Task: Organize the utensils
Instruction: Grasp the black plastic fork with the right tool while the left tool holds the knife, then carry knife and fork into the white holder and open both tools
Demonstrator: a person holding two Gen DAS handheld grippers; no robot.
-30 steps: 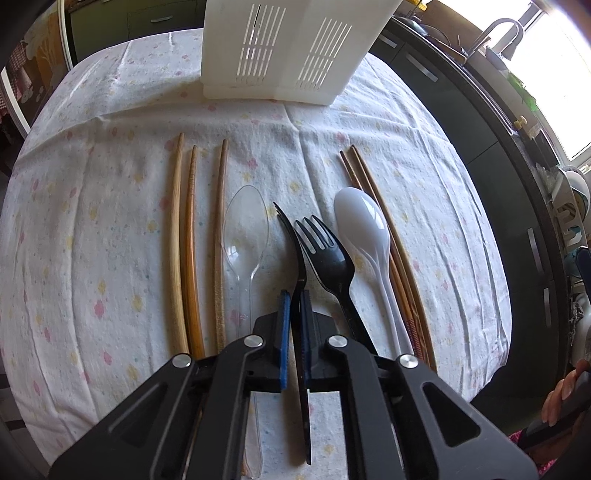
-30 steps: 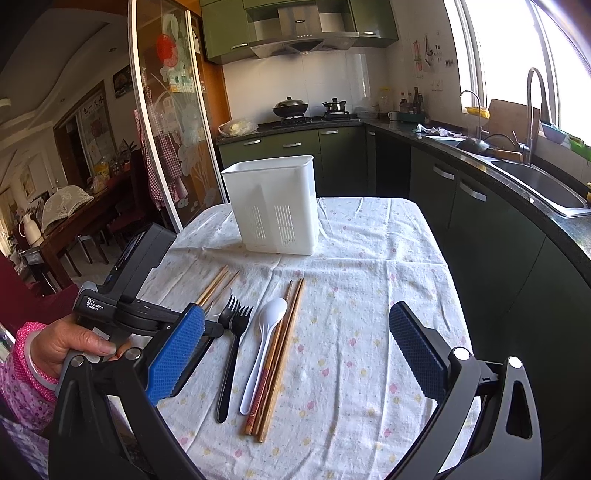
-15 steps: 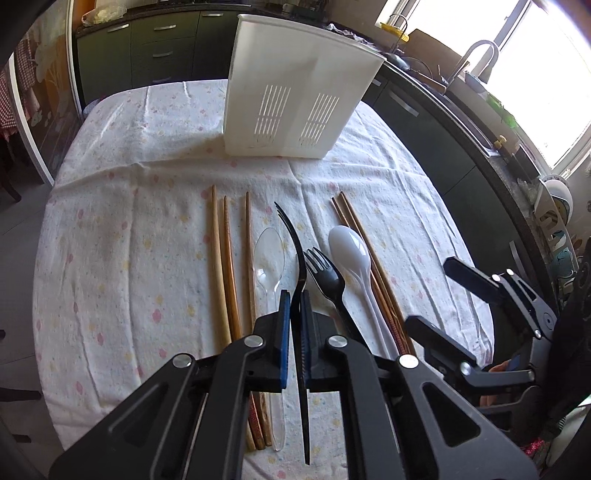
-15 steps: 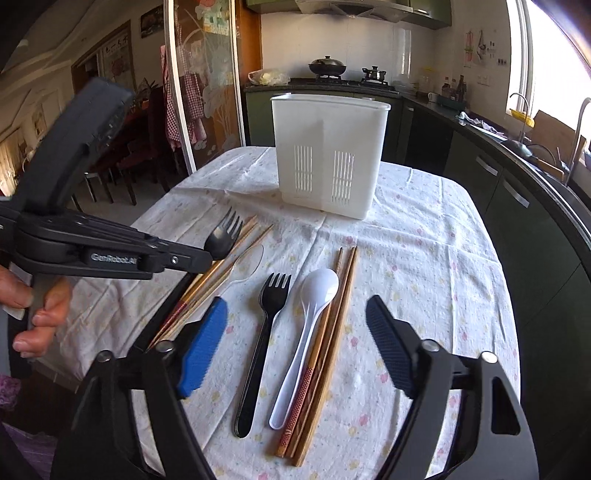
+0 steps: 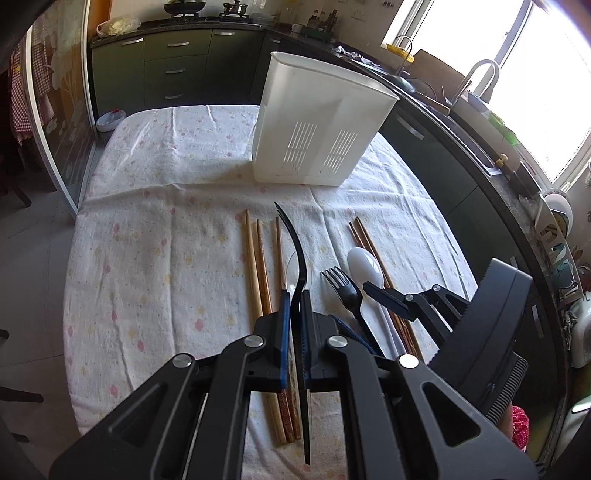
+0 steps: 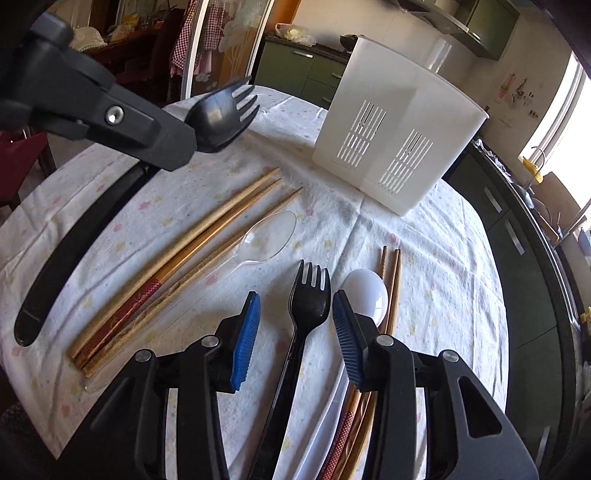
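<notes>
Left gripper (image 5: 293, 306) clamped on a black fork (image 5: 300, 258), lifted off the tablecloth (image 5: 166, 236). Right gripper (image 6: 295, 332) closing around a second fork (image 6: 308, 299) lying on the cloth, pads not touching. White caddy (image 6: 399, 125) stands behind; inside not visible.

You are working in a home kitchen. Dark green cabinets (image 5: 177, 70) run along the back wall, with pots on a stove (image 5: 207, 5) above them. To your right a curved dark counter (image 5: 480, 155) carries a sink with a tall faucet (image 5: 476, 74) under a bright window (image 5: 546, 74). The tabletop wears a flower-print cloth (image 5: 166, 229), and a glass sliding door (image 5: 55, 110) opens onto another room.
</notes>
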